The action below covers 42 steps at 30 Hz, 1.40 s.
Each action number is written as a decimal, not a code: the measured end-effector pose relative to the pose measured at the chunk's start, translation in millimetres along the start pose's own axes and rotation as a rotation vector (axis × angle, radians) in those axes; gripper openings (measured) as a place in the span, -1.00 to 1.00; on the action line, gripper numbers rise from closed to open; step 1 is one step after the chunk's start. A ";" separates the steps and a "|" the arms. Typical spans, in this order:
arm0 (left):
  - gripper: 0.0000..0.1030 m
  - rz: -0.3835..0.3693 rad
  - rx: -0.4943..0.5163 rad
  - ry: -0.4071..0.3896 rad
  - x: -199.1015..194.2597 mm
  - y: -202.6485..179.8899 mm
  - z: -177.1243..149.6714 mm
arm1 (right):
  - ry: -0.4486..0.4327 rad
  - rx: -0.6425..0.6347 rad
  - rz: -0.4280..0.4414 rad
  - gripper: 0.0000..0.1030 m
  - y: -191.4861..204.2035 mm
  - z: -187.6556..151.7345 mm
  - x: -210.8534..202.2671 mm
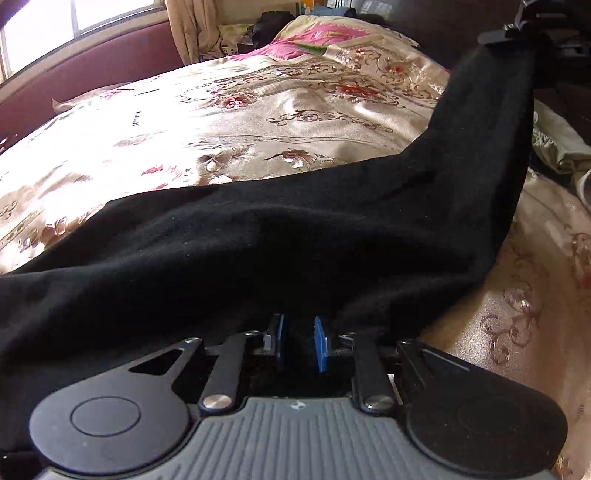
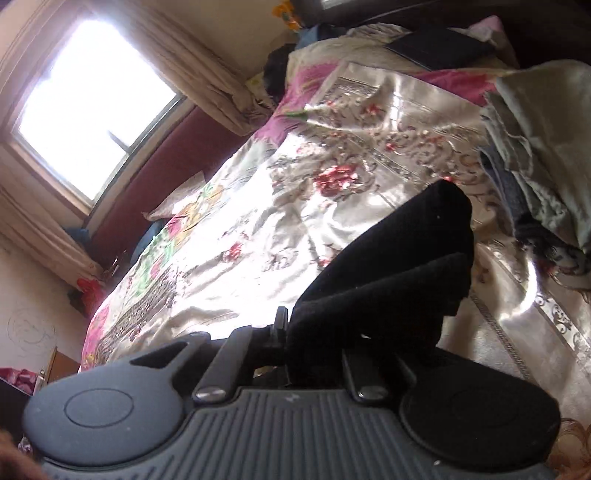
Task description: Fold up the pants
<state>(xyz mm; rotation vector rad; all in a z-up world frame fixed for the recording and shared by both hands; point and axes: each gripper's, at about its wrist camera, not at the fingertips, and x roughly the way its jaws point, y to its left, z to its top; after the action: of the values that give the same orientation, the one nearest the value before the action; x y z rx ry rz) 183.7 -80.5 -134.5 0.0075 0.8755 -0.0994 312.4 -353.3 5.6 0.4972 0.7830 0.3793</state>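
The black pants (image 1: pixel 280 236) stretch across the flowered satin bedspread (image 1: pixel 221 122). My left gripper (image 1: pixel 298 332) is shut on the pants' near edge; its blue pads (image 1: pixel 320 347) show with dark cloth between them. The cloth runs up to the far right, where my right gripper (image 1: pixel 517 27) holds its other end lifted above the bed. In the right wrist view my right gripper (image 2: pixel 295 332) is shut on a bunched fold of the pants (image 2: pixel 399 266), which covers most of the fingers.
A dark red headboard (image 1: pixel 92 70) and a window (image 2: pixel 88 107) with curtains lie beyond the bed. A pile of grey-green and dark clothes (image 2: pixel 535 155) sits on the bed's right side. A pink flowered quilt (image 1: pixel 317 33) lies at the far end.
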 end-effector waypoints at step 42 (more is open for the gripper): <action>-0.22 0.068 -0.319 -0.023 -190.1 239.3 -152.0 | 0.424 -0.703 0.416 -0.39 374.7 -298.8 155.7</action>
<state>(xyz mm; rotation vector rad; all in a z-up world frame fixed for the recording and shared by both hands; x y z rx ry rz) -32.1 180.9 -94.3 -0.2611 0.8591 0.1039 138.8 115.7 -56.4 -0.1004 0.8861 1.1238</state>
